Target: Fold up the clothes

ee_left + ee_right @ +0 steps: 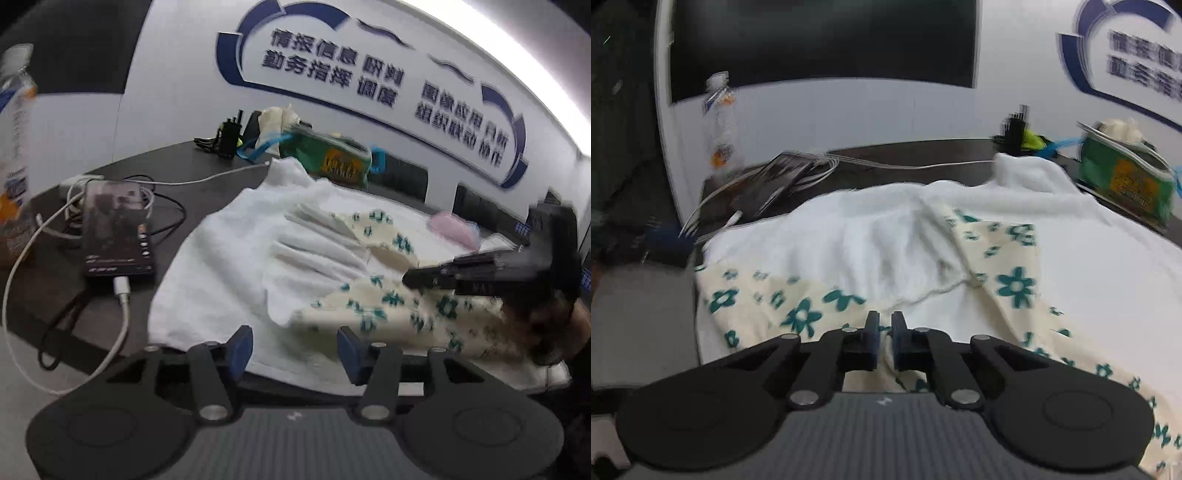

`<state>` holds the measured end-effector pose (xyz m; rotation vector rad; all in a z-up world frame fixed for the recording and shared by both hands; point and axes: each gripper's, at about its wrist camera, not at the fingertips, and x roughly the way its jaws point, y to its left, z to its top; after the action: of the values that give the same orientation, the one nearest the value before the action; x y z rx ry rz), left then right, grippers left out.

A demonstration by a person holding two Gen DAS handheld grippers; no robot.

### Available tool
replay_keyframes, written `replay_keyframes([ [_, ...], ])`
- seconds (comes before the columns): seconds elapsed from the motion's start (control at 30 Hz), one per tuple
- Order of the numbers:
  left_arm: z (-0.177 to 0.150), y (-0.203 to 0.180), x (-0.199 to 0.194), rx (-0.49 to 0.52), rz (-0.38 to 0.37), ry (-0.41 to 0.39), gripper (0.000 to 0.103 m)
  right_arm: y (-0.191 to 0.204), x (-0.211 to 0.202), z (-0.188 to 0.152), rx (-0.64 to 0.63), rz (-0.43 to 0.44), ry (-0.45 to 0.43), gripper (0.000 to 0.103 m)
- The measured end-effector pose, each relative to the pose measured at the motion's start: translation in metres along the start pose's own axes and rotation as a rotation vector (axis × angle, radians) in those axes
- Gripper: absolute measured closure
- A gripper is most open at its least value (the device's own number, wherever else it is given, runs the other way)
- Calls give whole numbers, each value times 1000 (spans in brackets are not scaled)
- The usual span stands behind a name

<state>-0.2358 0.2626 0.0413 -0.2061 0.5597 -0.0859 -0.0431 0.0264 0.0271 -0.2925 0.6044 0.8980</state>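
Right tool (884,334) has its jaws nearly closed, pinching a fold of the cream garment with green flowers (798,314), which lies rumpled on a white towel (849,236) across the dark surface (886,155). Left tool (293,352) hovers wide open and empty over the towel's near edge. A phone (116,230) with tangled white cables (122,306), a bottle (14,147) and a green tissue pack (336,158) crowd the towel's left and far sides.

At the bottom of the frame the left gripper (295,350) hangs with jaws spread over the white towel (221,258), the flowered garment (388,310) lies centre-right beneath the blurred right gripper (410,277), and a phone (116,229) sits at left.
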Motion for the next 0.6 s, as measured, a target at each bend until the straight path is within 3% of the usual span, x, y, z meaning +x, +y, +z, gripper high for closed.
replay_keyframes([
  [0.07, 2, -4, 10, 15, 20, 28, 61, -4, 1, -2, 32, -12, -1, 96],
  [0.1, 2, -6, 15, 21, 28, 41, 82, -3, 2, -4, 25, -11, 10, 93],
  [0.17, 4, -7, 18, 22, 29, 54, 94, 3, -1, -9, -6, -13, 8, 87],
  [0.27, 10, -9, 16, 50, 31, 5, 101, 8, -16, -13, -44, -22, -30, 68],
  [0.4, 24, -8, 21, 89, 61, -39, 103, 2, -31, -17, -33, -28, -44, 67],
  [0.47, 25, -9, 32, 134, 100, -36, 103, -2, -33, -21, -20, -37, -33, 67],
  [0.6, 24, -4, 41, 122, 198, -5, 101, -4, -28, -33, 8, -37, -8, 67],
])
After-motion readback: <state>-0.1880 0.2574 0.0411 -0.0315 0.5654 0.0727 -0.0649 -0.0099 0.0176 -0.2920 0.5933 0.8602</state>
